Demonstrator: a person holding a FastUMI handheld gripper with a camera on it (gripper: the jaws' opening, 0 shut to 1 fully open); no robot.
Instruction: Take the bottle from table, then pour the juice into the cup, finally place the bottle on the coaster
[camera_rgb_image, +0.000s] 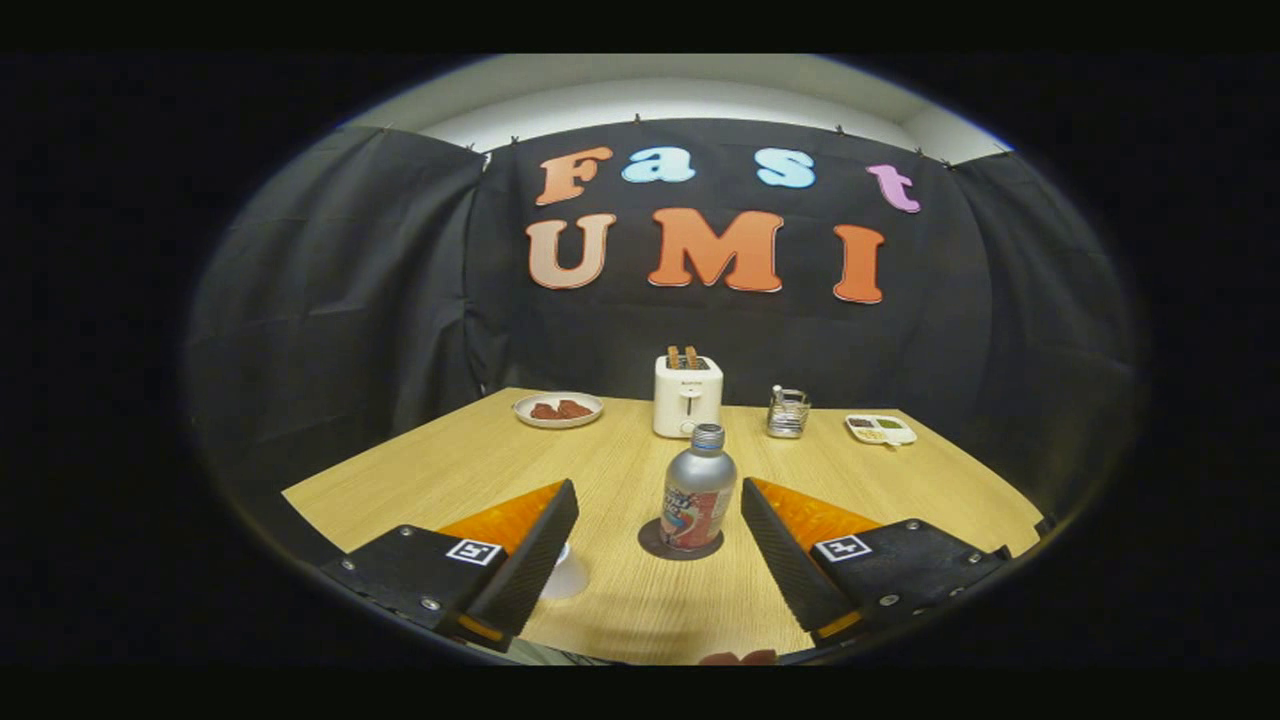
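A silver bottle (697, 491) with a red label and a grey cap stands upright on a dark round coaster (680, 543) on the wooden table (620, 600). My gripper (660, 497) is open, its two fingers standing wide on either side of the bottle without touching it. The bottle is just ahead of the fingertips, nearer the right finger (775, 545). A white cup (566, 575) peeks out beside the left finger (535, 560), mostly hidden by it.
At the table's far side stand a white toaster (687, 395) with toast in it, a plate (558, 410) of reddish food to its left, a metal holder (787, 414) and a small white tray (880, 429) to its right. Black cloth walls the booth.
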